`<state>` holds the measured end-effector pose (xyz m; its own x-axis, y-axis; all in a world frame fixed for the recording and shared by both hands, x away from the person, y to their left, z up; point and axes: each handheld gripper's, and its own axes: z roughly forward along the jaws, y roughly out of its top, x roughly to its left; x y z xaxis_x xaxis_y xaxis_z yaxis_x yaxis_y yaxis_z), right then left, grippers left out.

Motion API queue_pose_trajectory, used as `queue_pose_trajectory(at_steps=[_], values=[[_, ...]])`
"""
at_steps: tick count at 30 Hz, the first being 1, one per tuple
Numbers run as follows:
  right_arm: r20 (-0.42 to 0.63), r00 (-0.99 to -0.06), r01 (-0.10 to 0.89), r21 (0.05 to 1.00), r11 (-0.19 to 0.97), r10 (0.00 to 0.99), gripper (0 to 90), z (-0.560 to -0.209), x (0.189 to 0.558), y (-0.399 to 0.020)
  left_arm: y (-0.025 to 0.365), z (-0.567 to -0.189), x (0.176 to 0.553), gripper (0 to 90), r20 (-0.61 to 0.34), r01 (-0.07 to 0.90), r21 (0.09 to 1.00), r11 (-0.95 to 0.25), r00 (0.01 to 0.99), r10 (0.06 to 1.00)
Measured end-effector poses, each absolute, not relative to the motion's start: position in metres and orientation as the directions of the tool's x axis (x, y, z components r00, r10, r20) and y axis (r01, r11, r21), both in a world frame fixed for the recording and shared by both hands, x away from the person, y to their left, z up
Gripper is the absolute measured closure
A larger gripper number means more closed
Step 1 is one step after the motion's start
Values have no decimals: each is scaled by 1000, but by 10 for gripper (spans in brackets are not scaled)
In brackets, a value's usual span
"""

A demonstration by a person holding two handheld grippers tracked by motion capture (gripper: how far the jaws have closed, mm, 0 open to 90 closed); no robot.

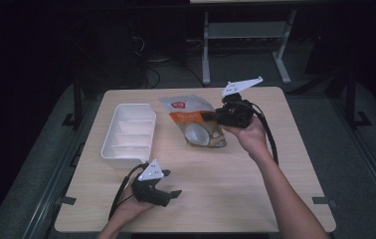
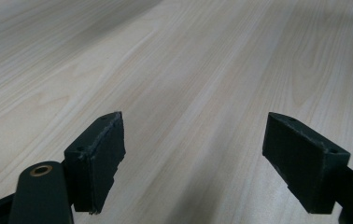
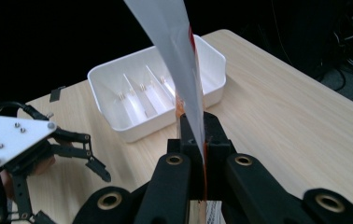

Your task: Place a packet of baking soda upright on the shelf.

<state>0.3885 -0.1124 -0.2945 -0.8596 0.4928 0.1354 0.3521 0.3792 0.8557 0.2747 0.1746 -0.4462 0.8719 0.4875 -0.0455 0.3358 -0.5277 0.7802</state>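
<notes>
Right gripper [image 1: 215, 116]: fingers [image 3: 214, 140] clamped flat on the edge of a snack pouch [image 1: 194, 122], which extends beyond the fingertips and hangs above the bench [image 1: 255, 184]. In the right gripper view the pouch rises edge-on from between the fingers, with the white divided tray [image 1: 129, 133] lying on the bench well beyond them. Left gripper [image 1: 168, 184]: fingers [image 2: 102, 154] spread wide, nothing between them, bare bench surface ahead of the tips. The tray sits just beyond the left fingers, apart from them.
</notes>
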Motion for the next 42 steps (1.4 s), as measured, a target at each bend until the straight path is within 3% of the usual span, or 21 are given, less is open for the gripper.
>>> queue_pose_trajectory(at_steps=[42], values=[[129, -922, 285, 865, 413, 366, 896, -281, 429, 9, 180, -448, 276, 206, -50, 335, 774, -537, 878, 476]])
